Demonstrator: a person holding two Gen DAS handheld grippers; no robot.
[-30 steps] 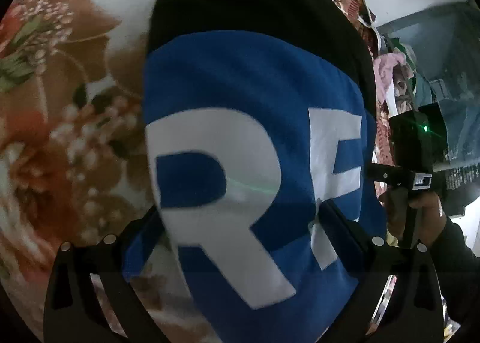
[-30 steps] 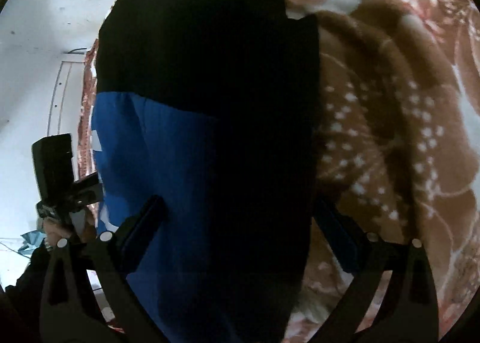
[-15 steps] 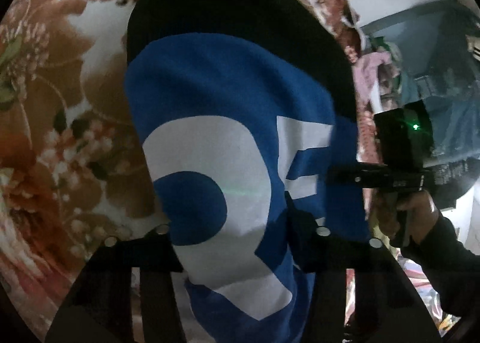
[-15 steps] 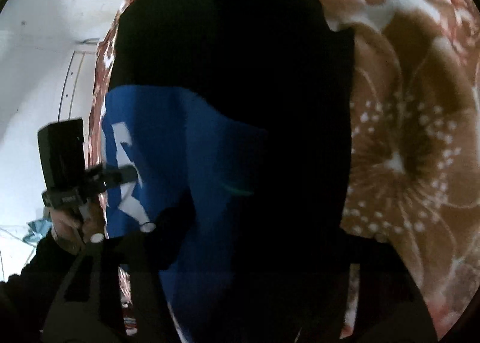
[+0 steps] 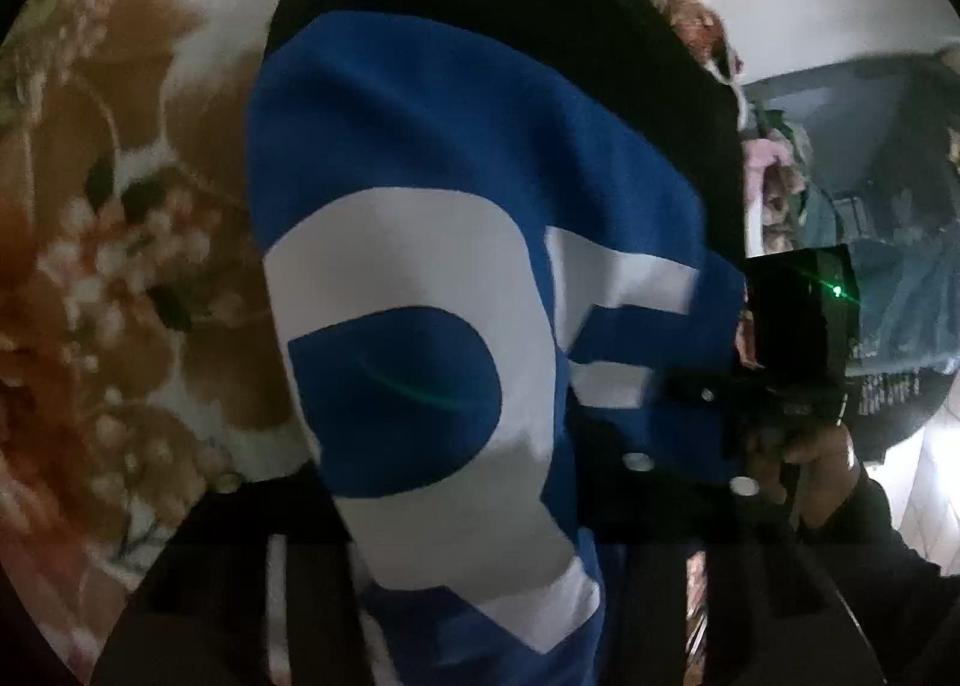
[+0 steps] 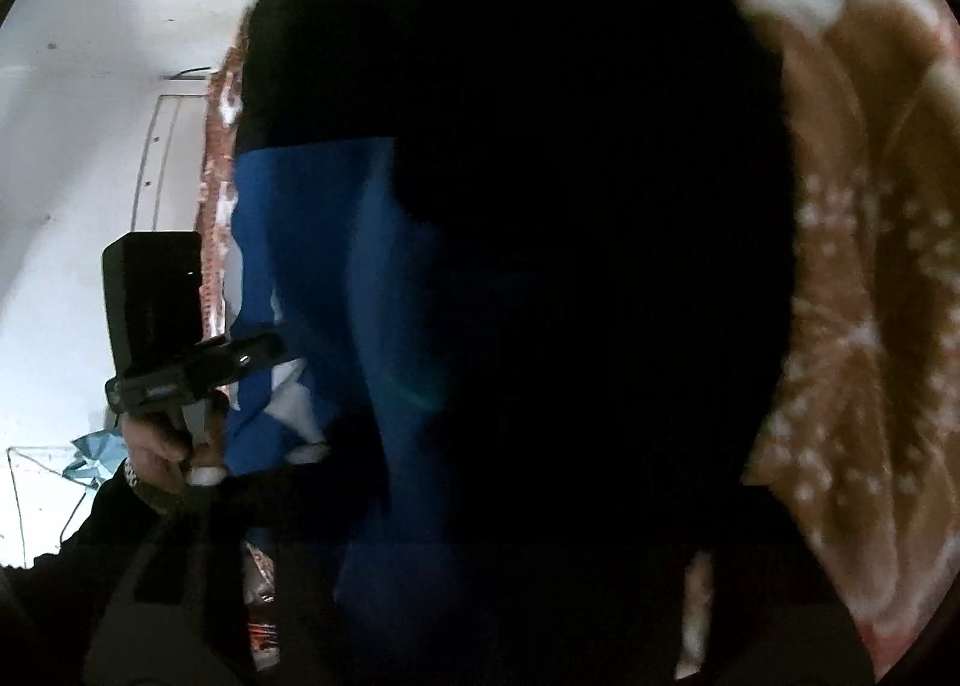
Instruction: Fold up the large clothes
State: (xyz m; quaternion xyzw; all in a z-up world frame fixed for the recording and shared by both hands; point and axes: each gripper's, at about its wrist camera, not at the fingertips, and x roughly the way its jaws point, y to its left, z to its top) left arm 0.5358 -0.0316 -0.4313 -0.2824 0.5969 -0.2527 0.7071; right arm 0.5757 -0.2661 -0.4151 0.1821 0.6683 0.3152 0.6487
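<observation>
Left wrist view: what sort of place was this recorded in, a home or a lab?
Most likely a home bedroom. The blue and black garment lies on a brown floral blanket like a bedspread, a heap of other clothes sits past its far edge, and plain white walls stand behind.

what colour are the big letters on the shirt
White letters on the blue shirt, clearest in the left wrist view.

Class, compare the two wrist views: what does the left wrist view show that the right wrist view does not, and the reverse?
Only the left view: big white letters in full, a green light on the right gripper, and clutter beyond.
Only the right view: a white wall and the left gripper.
Both: the blue and black garment on a floral blanket.
</observation>
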